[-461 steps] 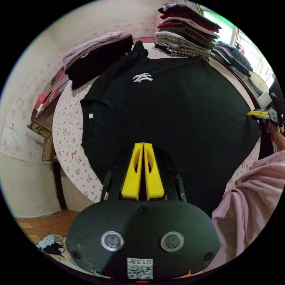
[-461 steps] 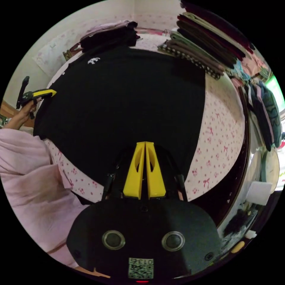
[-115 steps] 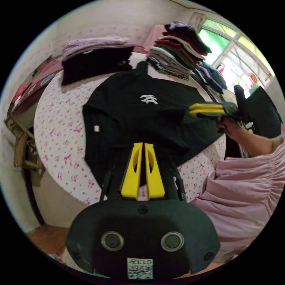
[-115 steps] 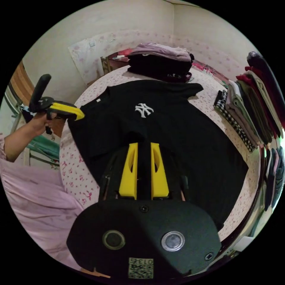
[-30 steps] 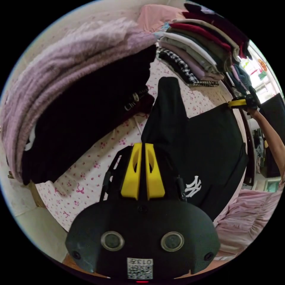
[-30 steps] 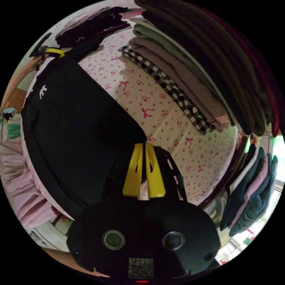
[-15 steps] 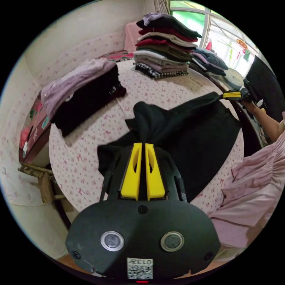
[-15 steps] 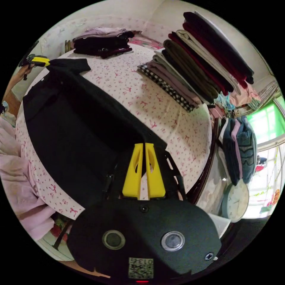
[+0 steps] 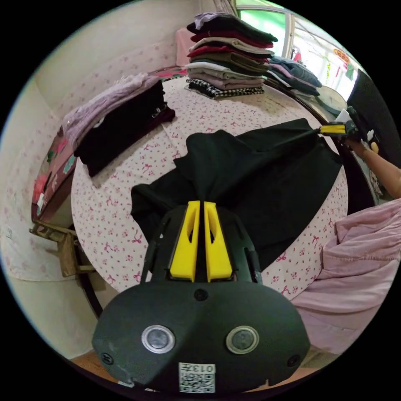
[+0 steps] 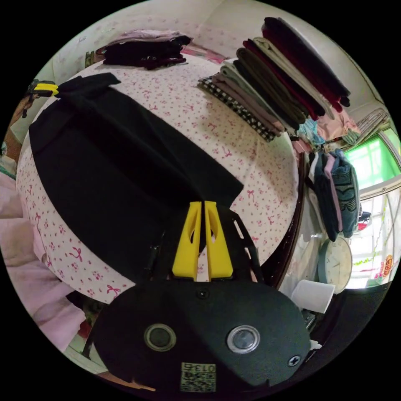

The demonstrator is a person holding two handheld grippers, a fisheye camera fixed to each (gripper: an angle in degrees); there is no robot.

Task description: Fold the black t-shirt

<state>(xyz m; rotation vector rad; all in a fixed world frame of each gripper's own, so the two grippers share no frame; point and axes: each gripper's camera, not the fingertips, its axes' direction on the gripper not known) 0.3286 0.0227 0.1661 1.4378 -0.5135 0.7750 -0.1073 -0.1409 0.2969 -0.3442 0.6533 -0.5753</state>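
The black t-shirt [image 9: 255, 179] lies across the round table, its far half lifted and folded back over the rest, logo hidden. My left gripper [image 9: 199, 204] is shut on one corner of the raised fold, cloth bunched at its yellow jaws. In the right gripper view the shirt [image 10: 108, 154] spreads as a wide black band, and my right gripper [image 10: 200, 204] is shut on its other corner. Each gripper appears in the other's view: the right gripper [image 9: 334, 129] at the shirt's far edge, the left gripper [image 10: 44, 89] at the far end.
The table [image 9: 104, 217] wears a white cloth with pink bows. A tall pile of folded clothes [image 9: 227, 58] stands at the back, a purple-and-black pile [image 9: 117, 112] at the left. A person in pink [image 9: 359, 267] sits at the right. Clothes and a clock [image 10: 336, 261] hang beyond the table's edge.
Both grippers have carried the held edge a little further toward the person, so the folded-over part lies lower and flatter on the shirt. Both stay shut on the cloth.
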